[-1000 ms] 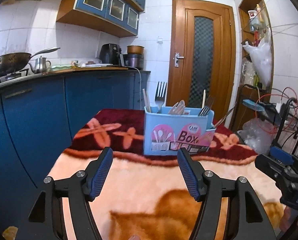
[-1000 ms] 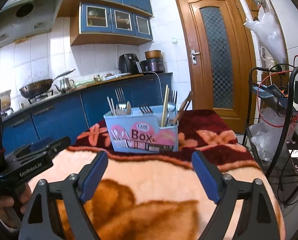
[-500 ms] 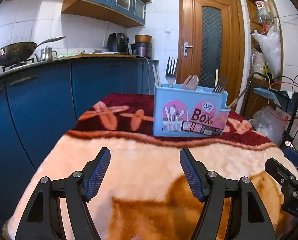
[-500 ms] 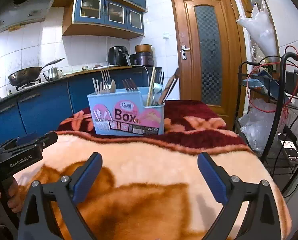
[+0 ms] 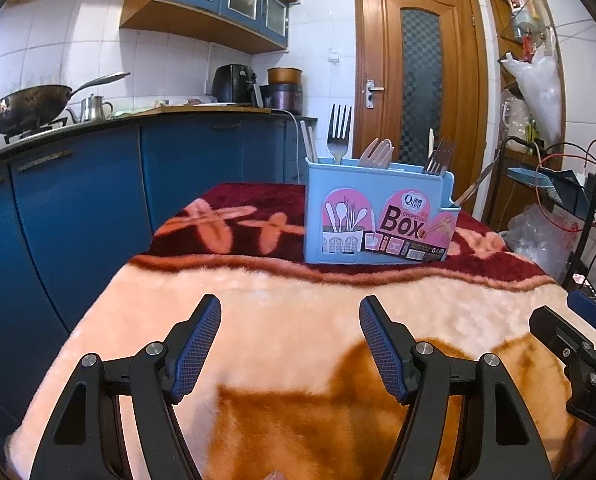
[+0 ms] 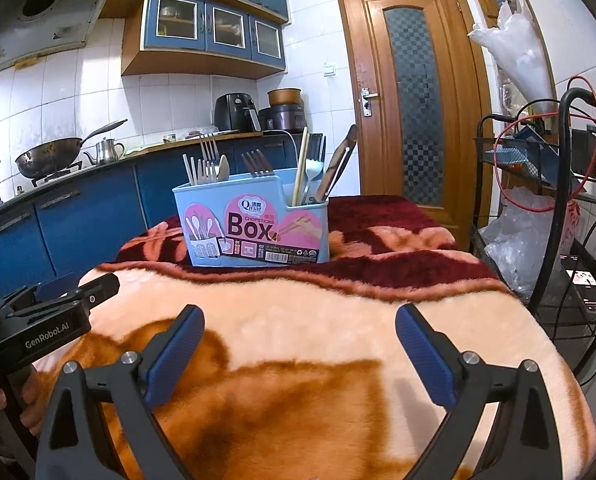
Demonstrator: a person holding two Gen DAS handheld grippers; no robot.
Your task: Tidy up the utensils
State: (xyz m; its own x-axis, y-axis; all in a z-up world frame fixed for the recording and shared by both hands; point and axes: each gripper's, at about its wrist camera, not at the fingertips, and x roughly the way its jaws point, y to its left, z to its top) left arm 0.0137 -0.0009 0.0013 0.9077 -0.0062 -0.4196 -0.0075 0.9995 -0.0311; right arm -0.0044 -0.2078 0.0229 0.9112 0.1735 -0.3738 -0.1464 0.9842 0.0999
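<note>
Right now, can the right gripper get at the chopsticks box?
Probably yes. The right gripper is open and empty, the chopsticks box stands ahead of it, and only bare blanket lies between; the left gripper sits aside.

Utensil handles [image 6: 299,188] hidden inside box [image 6: 254,228]

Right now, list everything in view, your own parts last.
box: one, light blue, on the blanket's dark red far part
utensils: several forks, spoons, chopsticks, upright in the box
blanket: one, peach, orange and dark red, covering the table
wok: one, dark, on the stove at left
kettle: one, steel, beside the wok
air fryer: one, black, on the counter
door: one, brown, shut
rack: one, black wire, at right
left gripper: open, empty
right gripper: open, empty
</note>
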